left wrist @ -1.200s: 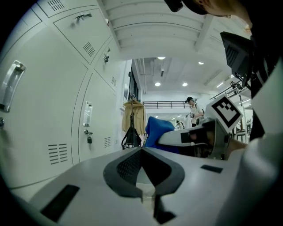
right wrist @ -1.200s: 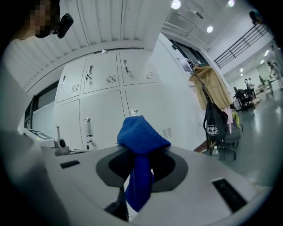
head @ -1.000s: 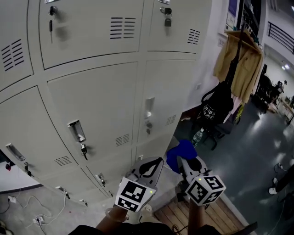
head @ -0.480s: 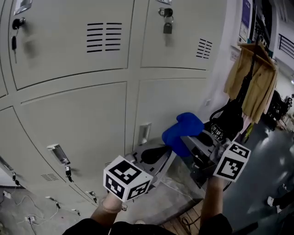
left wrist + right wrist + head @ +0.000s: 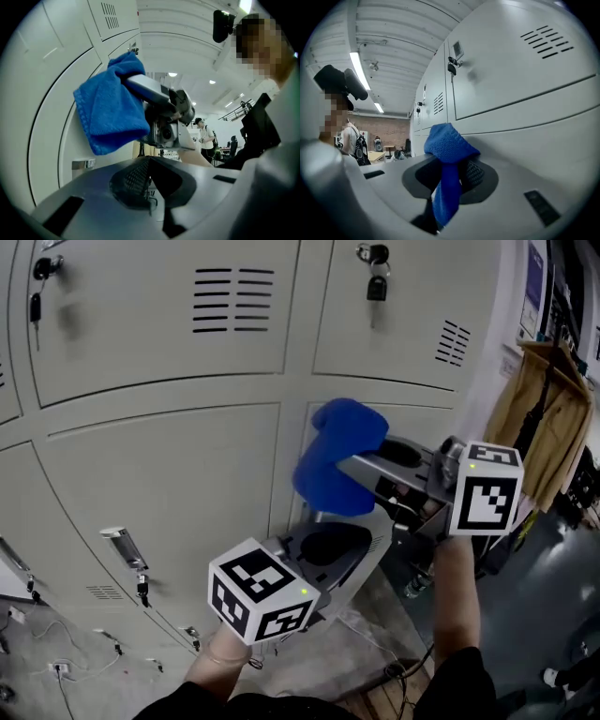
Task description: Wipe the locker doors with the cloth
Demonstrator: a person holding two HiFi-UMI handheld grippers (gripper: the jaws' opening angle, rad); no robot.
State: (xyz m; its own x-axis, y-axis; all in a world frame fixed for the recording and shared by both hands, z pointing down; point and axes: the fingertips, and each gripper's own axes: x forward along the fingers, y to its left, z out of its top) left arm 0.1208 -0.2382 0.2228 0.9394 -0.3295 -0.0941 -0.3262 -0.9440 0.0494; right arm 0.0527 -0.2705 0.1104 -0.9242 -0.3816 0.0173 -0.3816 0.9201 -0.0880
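Firmly, the right tool (image 5: 361, 465) pinches a bunched, drooping blue cloth (image 5: 330, 451); left tool (image 5: 349, 542) pressed together.

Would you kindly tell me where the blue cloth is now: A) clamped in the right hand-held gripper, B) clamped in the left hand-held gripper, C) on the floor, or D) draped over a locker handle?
A: the right gripper view shows the blue cloth pinched in the right hand-held gripper; the left hand-held gripper is shut on nothing.

No writing, label or number can be read anywhere.
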